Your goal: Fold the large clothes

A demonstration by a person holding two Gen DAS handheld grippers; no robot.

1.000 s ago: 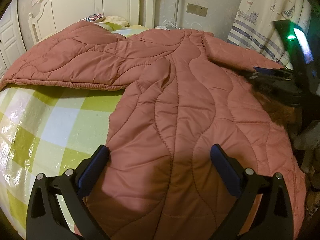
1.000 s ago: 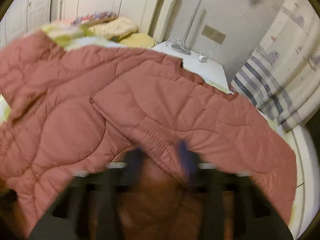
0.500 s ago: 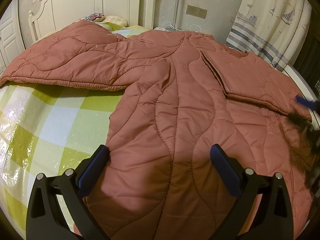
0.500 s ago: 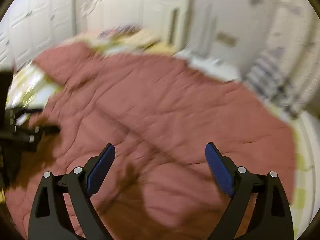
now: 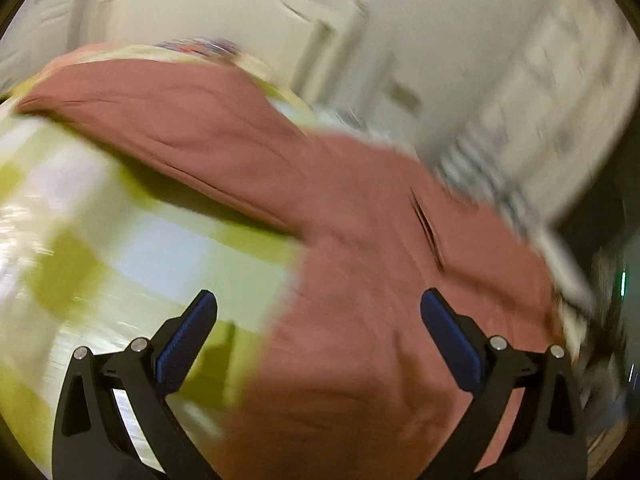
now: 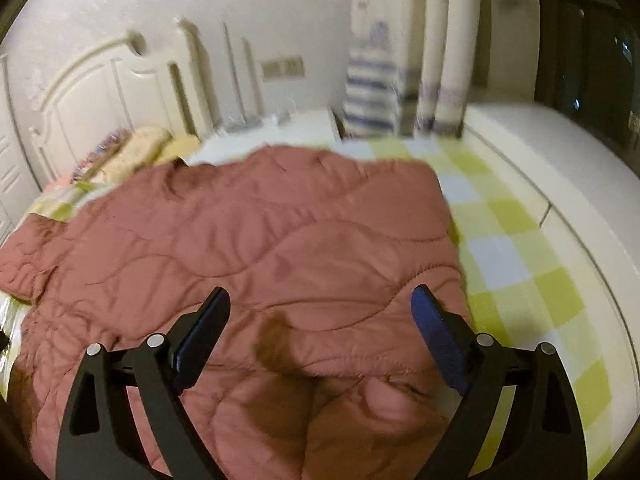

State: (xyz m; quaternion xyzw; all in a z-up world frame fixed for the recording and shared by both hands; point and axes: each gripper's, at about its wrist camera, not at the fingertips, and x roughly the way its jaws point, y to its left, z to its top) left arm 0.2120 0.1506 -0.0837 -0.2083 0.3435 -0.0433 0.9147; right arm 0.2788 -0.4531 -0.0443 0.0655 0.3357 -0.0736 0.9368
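Note:
A large pink quilted coat (image 6: 260, 248) lies spread on the bed, its right part folded over the body. In the blurred left wrist view the coat (image 5: 360, 240) runs from a long sleeve at the upper left down to the bottom middle. My left gripper (image 5: 318, 320) stands open above the coat's left edge and the bedsheet, holding nothing. My right gripper (image 6: 320, 320) is open over the folded part of the coat, with nothing between its blue pads.
A green and white checked sheet (image 6: 520, 248) covers the bed (image 5: 100, 240). A white headboard (image 6: 100, 100) and pillows (image 6: 140, 148) stand at the far end, a striped curtain (image 6: 372, 92) and a white ledge (image 6: 560, 152) to the right.
The right gripper let go of the coat's edge, opened wide and swung to the right. The left gripper swung left and rolled, so more bedsheet shows beneath it.

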